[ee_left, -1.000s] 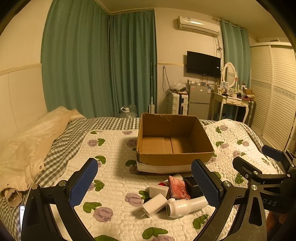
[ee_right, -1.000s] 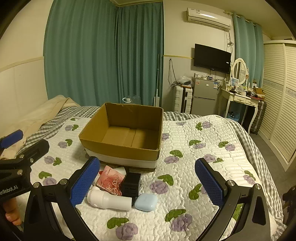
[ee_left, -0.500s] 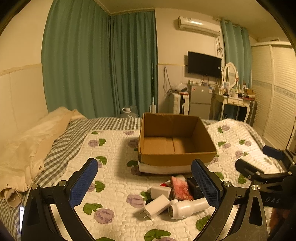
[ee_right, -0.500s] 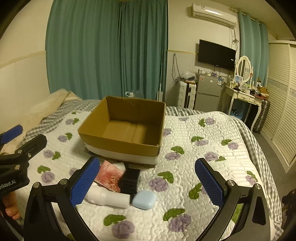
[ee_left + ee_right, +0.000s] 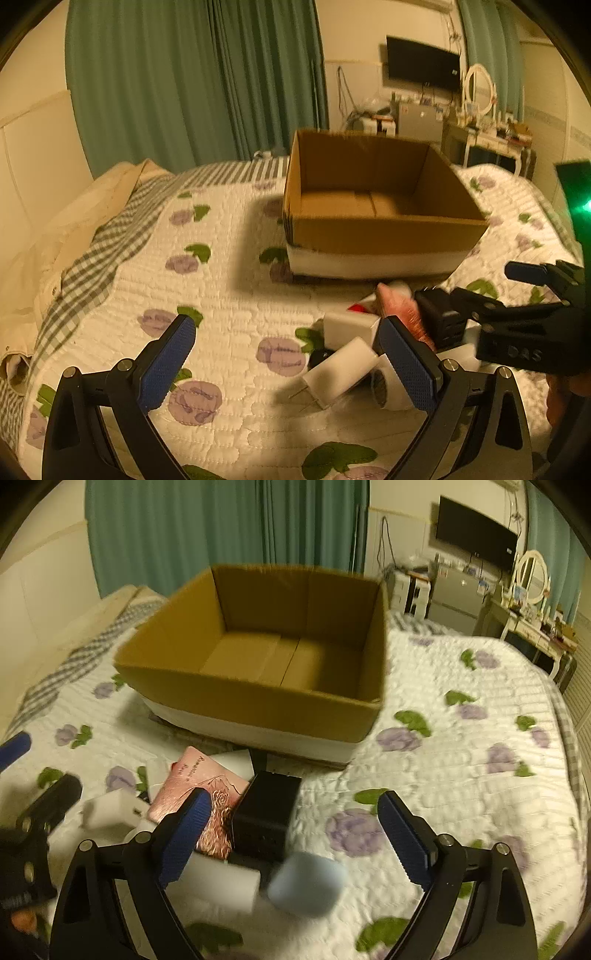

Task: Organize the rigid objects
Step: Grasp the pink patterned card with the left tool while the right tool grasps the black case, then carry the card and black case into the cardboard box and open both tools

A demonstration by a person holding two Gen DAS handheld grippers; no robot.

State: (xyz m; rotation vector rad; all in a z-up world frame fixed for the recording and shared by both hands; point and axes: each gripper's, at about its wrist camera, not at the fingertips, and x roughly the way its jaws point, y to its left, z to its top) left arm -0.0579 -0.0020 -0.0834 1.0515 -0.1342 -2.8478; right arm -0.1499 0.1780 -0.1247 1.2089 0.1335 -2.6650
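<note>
An empty cardboard box (image 5: 384,229) (image 5: 258,701) sits on the quilted bed. In front of it lies a pile: a white plug charger (image 5: 340,373), a white block (image 5: 347,326), a pink booklet (image 5: 207,794) (image 5: 400,308), a black box (image 5: 267,814) (image 5: 439,319), a white cylinder (image 5: 218,884) and a light blue case (image 5: 306,884). My left gripper (image 5: 288,363) is open, just above the quilt, left of the charger. My right gripper (image 5: 295,834) is open, low over the black box and blue case. It also shows in the left wrist view (image 5: 517,295).
A cream blanket (image 5: 74,229) and checked sheet lie at the bed's left. Green curtains (image 5: 192,81), a TV, a small fridge and a dressing table (image 5: 532,635) stand beyond the bed. Bare quilt (image 5: 461,760) extends to the right of the pile.
Both grippers have moved forward and down toward the pile in front of the box. Both stay open. The objects have not moved.
</note>
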